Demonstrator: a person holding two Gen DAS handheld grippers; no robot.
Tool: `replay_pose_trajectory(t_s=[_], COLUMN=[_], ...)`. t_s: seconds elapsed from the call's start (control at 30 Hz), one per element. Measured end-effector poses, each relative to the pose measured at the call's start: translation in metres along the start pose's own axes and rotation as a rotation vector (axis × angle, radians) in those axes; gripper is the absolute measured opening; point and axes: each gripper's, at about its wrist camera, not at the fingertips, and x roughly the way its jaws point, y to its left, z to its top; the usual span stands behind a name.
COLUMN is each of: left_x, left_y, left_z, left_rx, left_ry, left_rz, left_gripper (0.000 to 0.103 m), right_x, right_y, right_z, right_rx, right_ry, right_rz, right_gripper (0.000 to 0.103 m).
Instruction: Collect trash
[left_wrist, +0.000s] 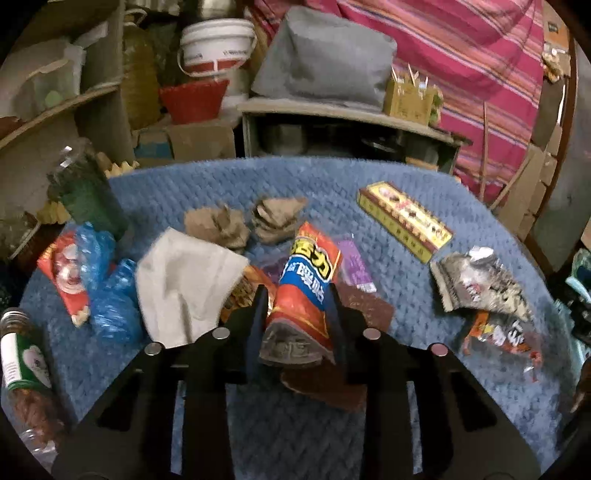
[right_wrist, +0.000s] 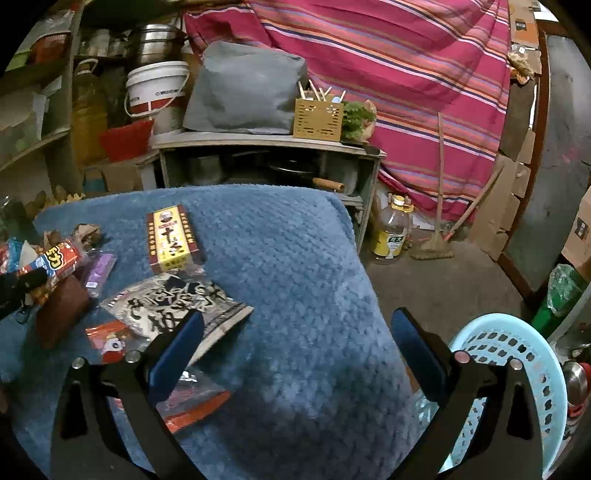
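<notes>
My left gripper (left_wrist: 298, 295) is shut on a red and blue snack wrapper (left_wrist: 308, 284), held just above the blue blanket (left_wrist: 295, 424). That wrapper also shows at the left of the right wrist view (right_wrist: 59, 258). Around it lie a white cloth (left_wrist: 184, 284), crumpled brown paper (left_wrist: 221, 225), a yellow box (left_wrist: 404, 219), a black and silver bag (left_wrist: 480, 284) and a blue plastic bag (left_wrist: 110, 291). My right gripper (right_wrist: 295, 332) is open and empty above the blanket's right part (right_wrist: 295, 277), beside the black and silver bag (right_wrist: 177, 299). A light blue basket (right_wrist: 517, 387) stands at the lower right.
A grey shelf unit (right_wrist: 266, 147) with a grey bag and a chopstick holder stands behind the blanket. A plastic bottle (left_wrist: 22, 362) lies at the left edge. An oil bottle (right_wrist: 393, 232) and a broom stand on the floor at the right. A striped curtain (right_wrist: 388, 74) hangs behind.
</notes>
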Motion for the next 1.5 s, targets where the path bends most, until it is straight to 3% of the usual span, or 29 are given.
replay_pose_trajectory(t_s=[0.27,0.6,1.07,1.33,1.5], left_x=[-0.047,-0.064,-0.058,-0.055,-0.054], left_y=[0.006,0.031,0.040,0.040,0.040], left_z=[0.001,-0.002,-0.005,-0.007,-0.006], left_rx=[0.002,-0.032,-0.039,-0.036,-0.034], left_ry=[-0.109,-0.124,-0.110,-0.100,-0.099], left_rz=[0.034,0.051,0.052,0.056,0.058], left_gripper=[0.026,0.024,0.024,0.024,0.024], right_x=[-0.005,0.007,0.032,0.037,0.037], right_y=[0.039,0.103,0.109,0.099,0.093], right_z=[0.003,0.001,-0.005,-0.002,-0.001], right_rx=[-0.056,-0.216,-0.213,-0.173,-0.169], right_ry=[-0.013,0.029,0.117,0.133,0.124], right_rz=[0.051,0.048,0.034,0.075,0.078], right_gripper=[0.099,0.099,0.097,0.063,0.052])
